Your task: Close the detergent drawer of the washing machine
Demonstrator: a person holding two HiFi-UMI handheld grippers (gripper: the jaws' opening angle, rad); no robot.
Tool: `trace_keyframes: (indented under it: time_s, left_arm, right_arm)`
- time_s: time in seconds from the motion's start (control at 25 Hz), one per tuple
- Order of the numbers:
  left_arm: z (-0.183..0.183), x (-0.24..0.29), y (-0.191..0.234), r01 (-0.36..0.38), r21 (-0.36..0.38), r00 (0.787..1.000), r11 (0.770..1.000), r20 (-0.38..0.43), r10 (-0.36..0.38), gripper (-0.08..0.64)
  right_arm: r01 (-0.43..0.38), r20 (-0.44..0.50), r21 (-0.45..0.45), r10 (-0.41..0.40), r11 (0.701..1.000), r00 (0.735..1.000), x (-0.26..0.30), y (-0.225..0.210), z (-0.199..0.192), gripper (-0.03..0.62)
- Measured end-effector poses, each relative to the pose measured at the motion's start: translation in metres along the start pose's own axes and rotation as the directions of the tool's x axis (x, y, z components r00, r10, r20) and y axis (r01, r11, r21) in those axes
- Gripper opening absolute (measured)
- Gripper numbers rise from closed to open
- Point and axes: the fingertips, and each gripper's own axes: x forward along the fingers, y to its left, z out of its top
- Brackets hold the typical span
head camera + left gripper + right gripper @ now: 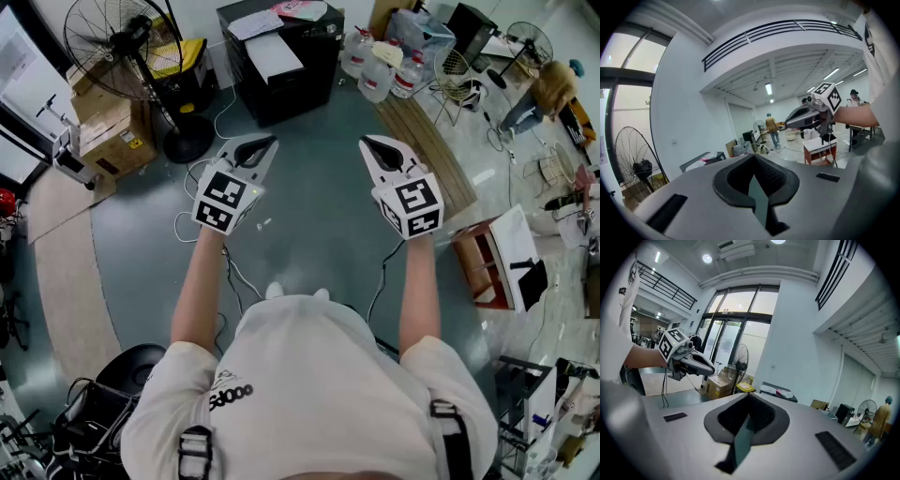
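Note:
No washing machine or detergent drawer shows in any view. In the head view a person holds both grippers out at chest height over a grey floor point(309, 225). My left gripper point(263, 143) and my right gripper point(367, 142) are side by side, apart, each with its jaws shut and nothing between them. The left gripper view shows its own shut jaws point(753, 157) and the right gripper point(806, 117) off to the right. The right gripper view shows its shut jaws point(749, 397) and the left gripper point(691, 363) at the left.
A black cabinet point(281, 56) stands straight ahead with papers on top. A standing fan point(122, 37) and cardboard boxes point(108, 131) are at the left. Water bottles point(380, 70) and a red stool point(487, 262) are at the right. Cables point(187, 225) trail on the floor.

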Motion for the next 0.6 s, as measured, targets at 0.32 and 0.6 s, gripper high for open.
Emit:
trace_keyframes:
  time_s: [0.32, 0.6]
  left_arm:
    - [0.003, 0.012, -0.009, -0.006, 0.002, 1.0, 1.0, -0.014, 0.006, 0.018]
    - [0.013, 0.031, -0.02, -0.043, 0.006, 0.999, 0.999, -0.027, 0.043, 0.018]
  right_arm:
    - [0.008, 0.035, 0.016, -0.008, 1.0, 0.999, -0.007, -0.018, -0.006, -0.003]
    - [-0.058, 0.11, 0.052, 0.052, 0.997, 0.993, -0.022, -0.036, -0.01, -0.003]
